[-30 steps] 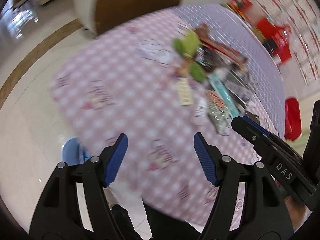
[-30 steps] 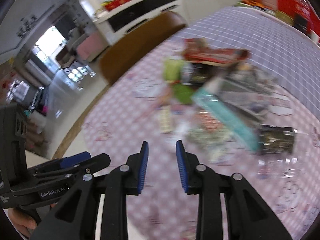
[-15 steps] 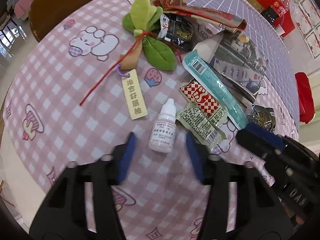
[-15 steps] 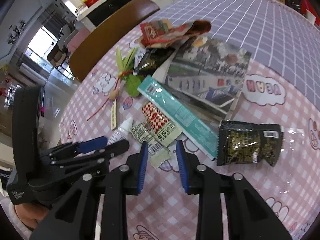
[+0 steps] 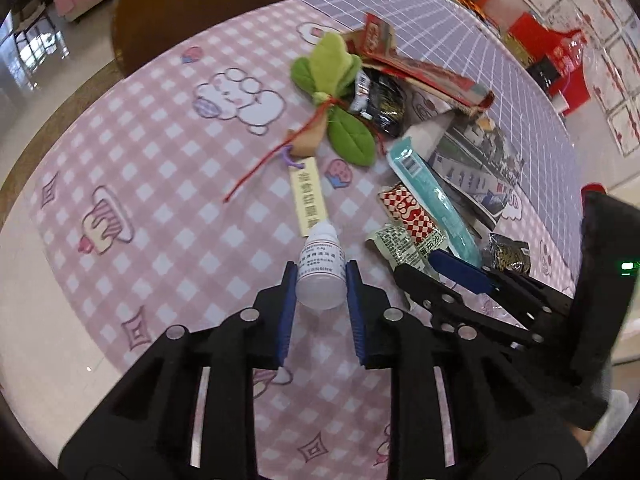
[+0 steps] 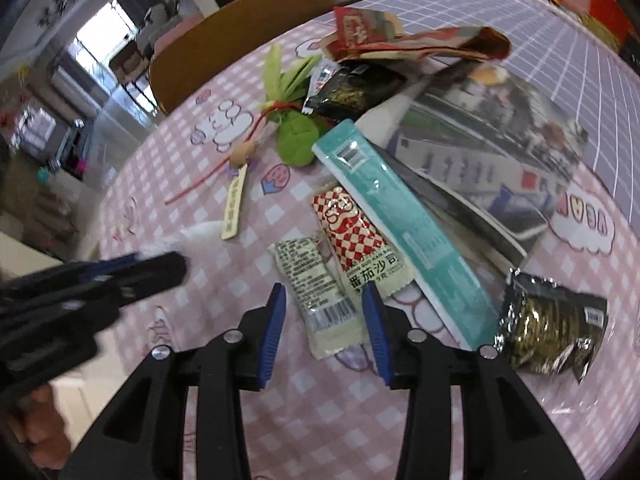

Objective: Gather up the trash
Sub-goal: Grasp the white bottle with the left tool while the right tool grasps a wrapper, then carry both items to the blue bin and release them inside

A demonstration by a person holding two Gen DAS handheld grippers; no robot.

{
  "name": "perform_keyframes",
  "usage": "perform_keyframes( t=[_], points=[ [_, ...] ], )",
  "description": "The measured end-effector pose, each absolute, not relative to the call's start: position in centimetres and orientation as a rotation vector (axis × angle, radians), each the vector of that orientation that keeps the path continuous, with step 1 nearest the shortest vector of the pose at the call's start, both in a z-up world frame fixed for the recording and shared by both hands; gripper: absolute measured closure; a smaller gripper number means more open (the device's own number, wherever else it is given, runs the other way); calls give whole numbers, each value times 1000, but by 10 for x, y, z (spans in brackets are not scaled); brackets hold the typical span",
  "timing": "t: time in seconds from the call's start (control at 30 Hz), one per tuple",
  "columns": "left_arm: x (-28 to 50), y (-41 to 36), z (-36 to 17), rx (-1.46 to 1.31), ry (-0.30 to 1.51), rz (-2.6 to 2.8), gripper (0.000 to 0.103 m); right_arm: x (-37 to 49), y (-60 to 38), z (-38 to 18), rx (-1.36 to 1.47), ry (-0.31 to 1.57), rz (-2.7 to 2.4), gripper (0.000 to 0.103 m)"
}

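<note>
The left gripper [image 5: 321, 280] has its jaws closing on the bottle [image 5: 321, 272], a small white dropper lying on the pink checked table [image 5: 160, 184] just below the yellow tag [image 5: 309, 196]. The blue pads sit against both sides of its body, so I judge it gripped or almost so. The right gripper [image 6: 323, 312] has its jaws opening, straddling the pale sachet [image 6: 316, 296] without touching it; the red sachet [image 6: 356, 240] lies just beside that, overlapping its upper edge. The teal box [image 6: 404, 232], the foil pack [image 6: 548, 328], the black wrapper [image 6: 352, 92], the leaflet [image 6: 488, 144] and the red packet [image 6: 400, 44] are still on the cloth, so the collecting looks barely begun.

To do this step well, the left should finish the squeeze low on the bottle's round body, square across it, then lift straight so it does not roll out. The right needs to come down until the pad tips meet the cloth on either side of the pale sachet, and pinch it across its width; a flat sachet will probably slip unless an edge is caught. It should take care not to drag the red sachet along.

Against half a second earlier, the left jaws were wide around the bottle and are now nearly on it. The right jaws were narrow and higher over the sachets; now they are wider and closer to the table
</note>
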State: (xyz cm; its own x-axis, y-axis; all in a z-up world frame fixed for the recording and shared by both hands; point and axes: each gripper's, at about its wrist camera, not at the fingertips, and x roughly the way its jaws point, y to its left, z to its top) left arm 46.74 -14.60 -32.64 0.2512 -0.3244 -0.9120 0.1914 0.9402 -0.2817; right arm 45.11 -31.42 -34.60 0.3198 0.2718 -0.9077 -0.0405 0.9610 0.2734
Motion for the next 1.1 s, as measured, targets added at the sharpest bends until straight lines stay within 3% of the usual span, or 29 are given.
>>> perform_keyframes(
  t=[0.13,0.33,0.67,1.1],
  points=[
    [461,-131,-321,-157,1261,-340,79,453,-303,-348,120,1215,203,65],
    [446,-103,-313,-199,1239,-334,79,450,-294,-345,100,1216,193,89],
    [416,-30,-289,-271,1188,-307,79,421,-258,-294,266,1189,240,89],
    [352,130,-314,-357,1285,-78,79,393,-78,-282,267,1250,529,89]
  ],
)
